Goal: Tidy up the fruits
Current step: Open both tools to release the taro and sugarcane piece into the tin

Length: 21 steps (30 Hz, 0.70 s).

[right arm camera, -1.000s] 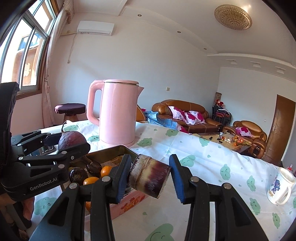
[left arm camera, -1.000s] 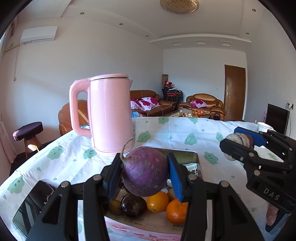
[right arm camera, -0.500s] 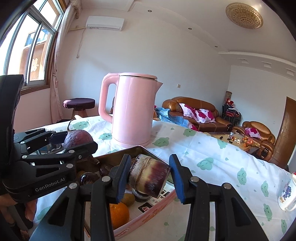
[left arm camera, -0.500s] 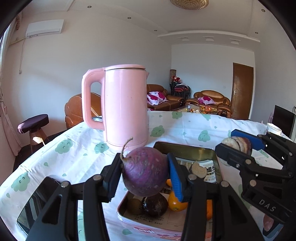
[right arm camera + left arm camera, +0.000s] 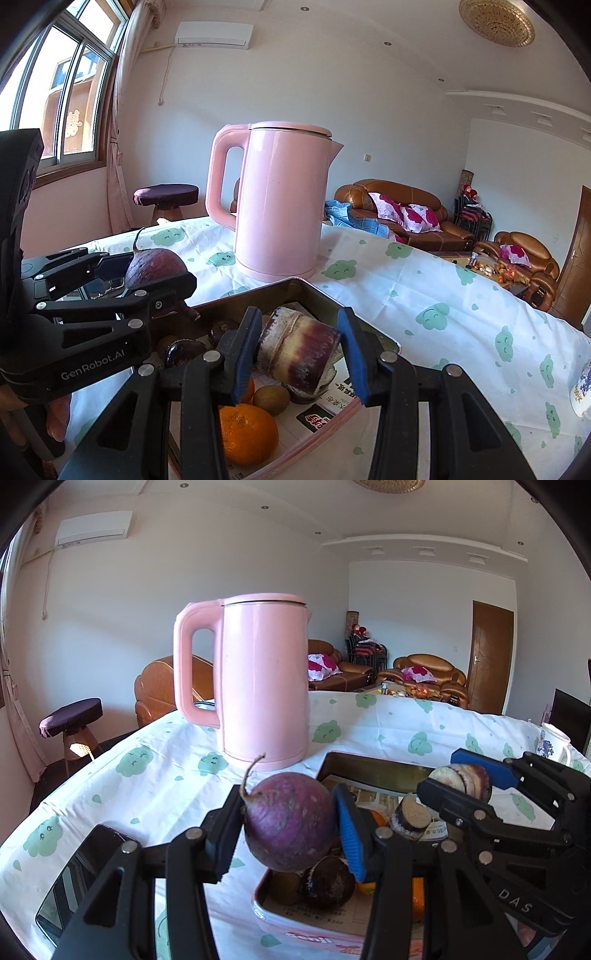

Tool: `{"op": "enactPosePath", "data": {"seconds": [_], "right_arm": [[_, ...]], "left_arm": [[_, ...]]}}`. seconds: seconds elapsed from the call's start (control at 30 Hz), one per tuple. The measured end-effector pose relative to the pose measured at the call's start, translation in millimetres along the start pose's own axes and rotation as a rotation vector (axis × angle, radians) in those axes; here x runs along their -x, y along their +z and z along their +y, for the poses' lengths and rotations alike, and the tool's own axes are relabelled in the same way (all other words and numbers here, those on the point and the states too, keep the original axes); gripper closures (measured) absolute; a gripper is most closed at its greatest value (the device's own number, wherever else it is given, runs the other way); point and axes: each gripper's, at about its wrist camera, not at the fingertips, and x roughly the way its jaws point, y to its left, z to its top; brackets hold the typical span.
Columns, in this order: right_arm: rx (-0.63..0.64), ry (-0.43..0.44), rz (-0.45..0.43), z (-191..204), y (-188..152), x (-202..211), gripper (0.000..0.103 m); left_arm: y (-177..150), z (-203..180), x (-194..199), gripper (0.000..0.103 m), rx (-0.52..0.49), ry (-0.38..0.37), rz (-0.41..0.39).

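On the cloth-covered counter [image 5: 388, 734], both loads have come forward over the tin tray [image 5: 314, 291]: left gripper [image 5: 290, 823] clamps the purple turnip [image 5: 290, 819], right gripper [image 5: 301, 350] the sugarcane piece [image 5: 299, 350], apparently ready to lower in.

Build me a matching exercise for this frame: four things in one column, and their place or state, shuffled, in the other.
Things:
1. purple turnip
2. sugarcane piece
3. pink kettle
4. orange

Places:
A. lying in the pink tin
B. held in the right claw
C. standing on the tablecloth behind the tin
D. held in the left claw

Pairs: 1-D, 2-B, 3-C, 4-A
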Motion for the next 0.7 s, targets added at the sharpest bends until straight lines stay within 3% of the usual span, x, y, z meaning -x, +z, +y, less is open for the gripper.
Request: {"op": "enactPosePath", "data": {"seconds": [0.5, 0.6, 0.7], "right_arm": [[-0.014, 0.073, 0.087, 4.0, -6.3, -14.8, 0.058], [-0.017, 0.073, 0.091, 3.4, -6.8, -14.5, 0.051], [-0.017, 0.067, 0.076, 3.0, -7.6, -9.8, 0.038]], "left_arm": [[-0.2, -4.1, -3.9, 0.051, -0.039, -0.012, 0.029], [-0.6, -3.1, -2.2, 0.050, -0.036, -0.011, 0.014], [-0.1, -1.1, 4.2, 0.037, -0.025, -0.008, -0.018]]}}
